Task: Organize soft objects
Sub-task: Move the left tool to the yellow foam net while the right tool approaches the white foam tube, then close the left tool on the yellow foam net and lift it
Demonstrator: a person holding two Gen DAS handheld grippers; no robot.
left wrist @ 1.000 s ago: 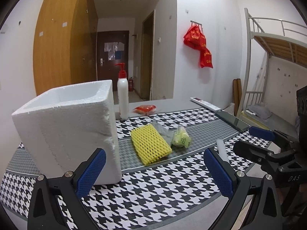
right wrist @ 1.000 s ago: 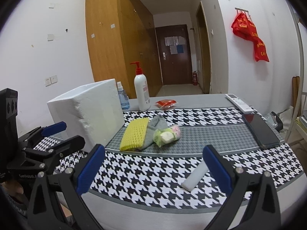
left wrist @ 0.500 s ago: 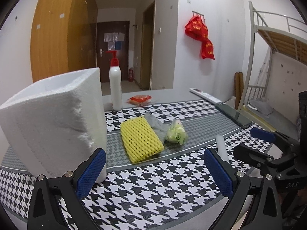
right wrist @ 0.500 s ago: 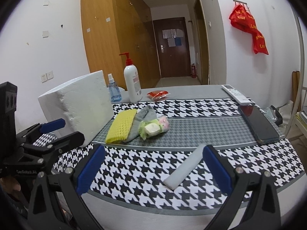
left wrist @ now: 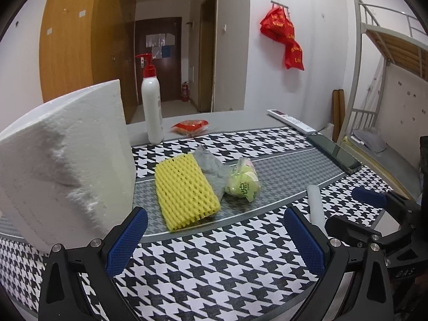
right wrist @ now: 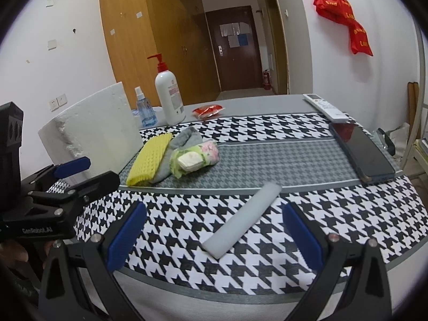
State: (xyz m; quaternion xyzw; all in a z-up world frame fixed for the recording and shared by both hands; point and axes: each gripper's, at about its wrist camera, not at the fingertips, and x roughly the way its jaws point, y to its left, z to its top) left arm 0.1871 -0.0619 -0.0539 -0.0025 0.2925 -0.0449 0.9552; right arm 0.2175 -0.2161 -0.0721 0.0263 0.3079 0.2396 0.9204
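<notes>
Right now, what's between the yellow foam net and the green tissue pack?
A crumpled grey cloth lies between the yellow net and the tissue pack, tucked partly under the net. Both views show it.

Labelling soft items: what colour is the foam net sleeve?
Yellow foam net sleeve, clearest in the left wrist view.

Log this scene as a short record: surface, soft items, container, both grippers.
surface: houndstooth table
soft items: yellow foam net, grey cloth, tissue pack clustered together; white foam stick lying apart, nearer the grippers
container: foam box, left of the net
left gripper: open, empty
right gripper: open, empty, foam stick ahead between its fingers
</notes>
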